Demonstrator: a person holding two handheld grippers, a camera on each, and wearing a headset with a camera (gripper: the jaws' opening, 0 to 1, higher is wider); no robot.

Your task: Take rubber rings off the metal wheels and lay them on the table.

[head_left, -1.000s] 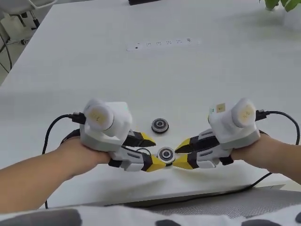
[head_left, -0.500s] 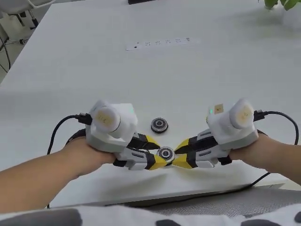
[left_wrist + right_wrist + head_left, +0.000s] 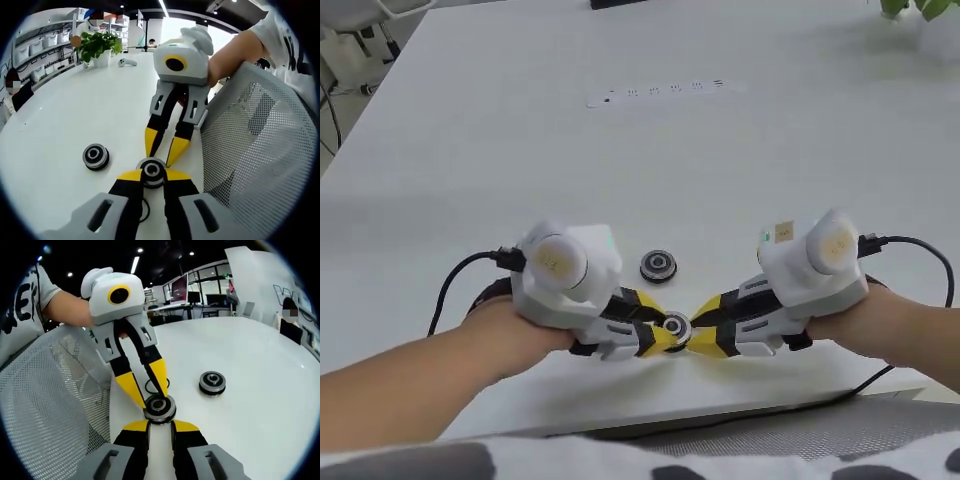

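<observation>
Left tool [image 3: 152,176], right tool [image 3: 160,426] tip-to-tip at wheel [image 3: 160,408], its rim partly hidden.

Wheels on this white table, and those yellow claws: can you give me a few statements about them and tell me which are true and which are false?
1. The left gripper and right gripper meet tip to tip at one wheel near the front edge of the table. True.
2. A second wheel lies just beyond them. True.
3. The second wheel sits between the right gripper's jaws. False: it lies alone on the table, touched by neither gripper.
4. The table is dark wood. False: it is white.
5. A thin black ring lies on the table by the left gripper. True.
</observation>
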